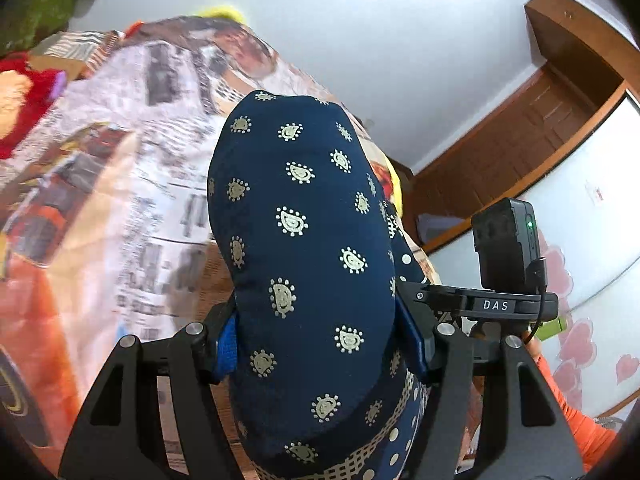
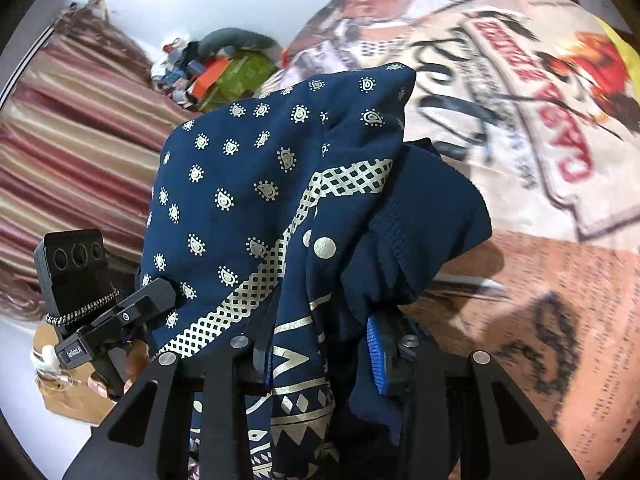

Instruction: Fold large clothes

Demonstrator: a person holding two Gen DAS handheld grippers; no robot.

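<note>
A large navy garment (image 1: pixel 304 240) with small cream paisley marks and a lattice border bulges up between the fingers of my left gripper (image 1: pixel 320 344), which is shut on it; blue pads (image 1: pixel 228 348) press its sides. In the right wrist view the same garment (image 2: pixel 240 184) is bunched in folds, and my right gripper (image 2: pixel 320 356) is shut on it, with one blue pad (image 2: pixel 378 356) showing against the cloth. Both grips hold the cloth above the bed. The right gripper (image 1: pixel 496 304) shows at the left wrist view's right edge, and the left gripper (image 2: pixel 116 320) at the right wrist view's left.
Below lies a bed with a newspaper-print cover (image 1: pixel 132 184) (image 2: pixel 520 128). A heap of toys and clothes (image 2: pixel 216 68) sits at its far end, by a striped curtain (image 2: pixel 72 144). A wooden door (image 1: pixel 532 136), a heart-stickered white panel (image 1: pixel 592 280) and an orange sleeve (image 1: pixel 580 420) are at the right.
</note>
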